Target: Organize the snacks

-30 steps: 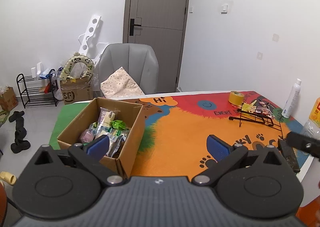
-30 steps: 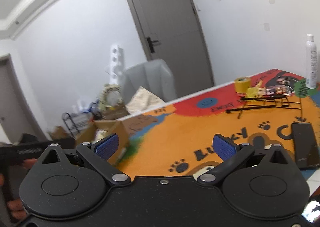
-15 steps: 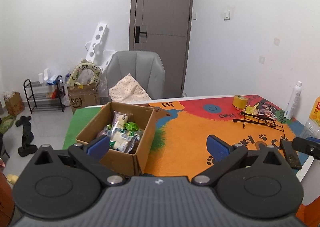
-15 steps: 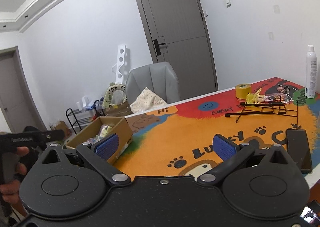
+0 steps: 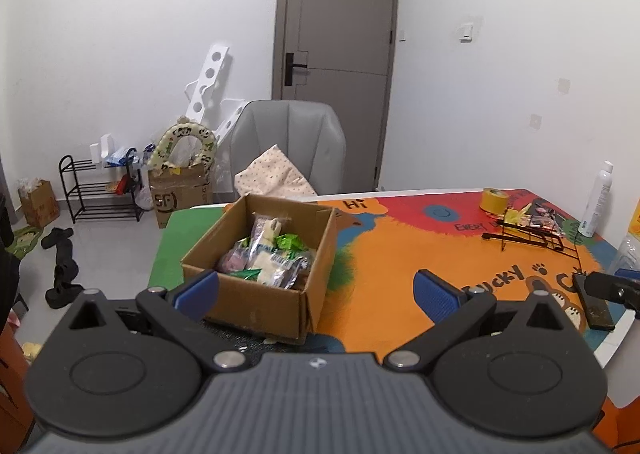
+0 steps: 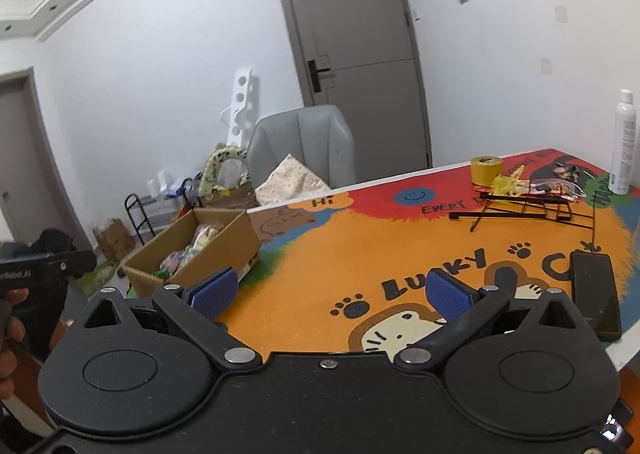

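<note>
Left gripper (image 5: 316, 290) hangs above table edge, fingers spread wide, nothing between them. Right gripper (image 6: 328, 292) same deal, gaping and empty. Cardboard box (image 5: 256, 274) of snack packets (image 5: 264, 258) sits on colourful mat (image 5: 392, 254), around 11 o'clock from left gripper. Wire rack (image 6: 516, 210) with few snacks at 1 o'clock from right gripper, tape roll (image 6: 486, 170) just behind. Phone (image 6: 596, 294) near right fingertip.

Open mat (image 6: 320, 266) between box (image 6: 216, 250) and rack (image 6: 520, 210)
</note>
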`<action>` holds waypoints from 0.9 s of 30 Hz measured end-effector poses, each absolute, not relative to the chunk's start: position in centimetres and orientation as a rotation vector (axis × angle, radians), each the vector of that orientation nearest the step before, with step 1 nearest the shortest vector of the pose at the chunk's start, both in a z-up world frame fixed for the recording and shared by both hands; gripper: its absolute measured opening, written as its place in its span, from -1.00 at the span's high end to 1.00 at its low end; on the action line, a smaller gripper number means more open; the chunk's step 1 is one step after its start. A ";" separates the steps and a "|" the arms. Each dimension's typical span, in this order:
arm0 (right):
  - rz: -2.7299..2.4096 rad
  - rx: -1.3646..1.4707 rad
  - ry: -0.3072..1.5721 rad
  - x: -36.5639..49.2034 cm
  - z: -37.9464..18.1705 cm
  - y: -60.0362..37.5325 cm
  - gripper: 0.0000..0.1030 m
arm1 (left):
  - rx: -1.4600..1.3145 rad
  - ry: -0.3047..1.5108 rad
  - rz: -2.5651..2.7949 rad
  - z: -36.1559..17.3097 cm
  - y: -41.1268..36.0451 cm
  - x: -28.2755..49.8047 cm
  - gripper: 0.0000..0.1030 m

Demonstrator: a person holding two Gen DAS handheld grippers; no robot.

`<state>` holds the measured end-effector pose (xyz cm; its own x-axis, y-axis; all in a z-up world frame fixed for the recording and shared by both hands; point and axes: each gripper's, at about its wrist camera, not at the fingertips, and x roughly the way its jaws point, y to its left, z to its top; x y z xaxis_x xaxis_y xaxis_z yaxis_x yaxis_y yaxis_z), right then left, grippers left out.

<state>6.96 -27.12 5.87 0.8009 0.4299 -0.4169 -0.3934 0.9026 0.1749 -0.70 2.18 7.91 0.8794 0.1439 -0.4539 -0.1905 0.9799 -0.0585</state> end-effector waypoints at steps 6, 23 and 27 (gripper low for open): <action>0.468 0.036 0.473 6.5 5.7 -26.0 -1.00 | -0.109 0.473 0.197 7.5 2.9 -0.8 -0.99; 0.462 0.044 0.487 6.6 5.7 -25.9 -1.00 | -0.094 0.484 0.183 7.4 2.8 -0.8 -0.99; 0.461 0.044 0.487 6.6 5.7 -25.9 -1.00 | -0.095 0.488 0.182 7.3 2.7 -0.6 -0.99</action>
<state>6.63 -25.88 5.68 0.7833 0.4378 -0.4413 -0.4170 0.8965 0.1494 -0.62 2.68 7.27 0.8673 0.1512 -0.4742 -0.1967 0.9793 -0.0475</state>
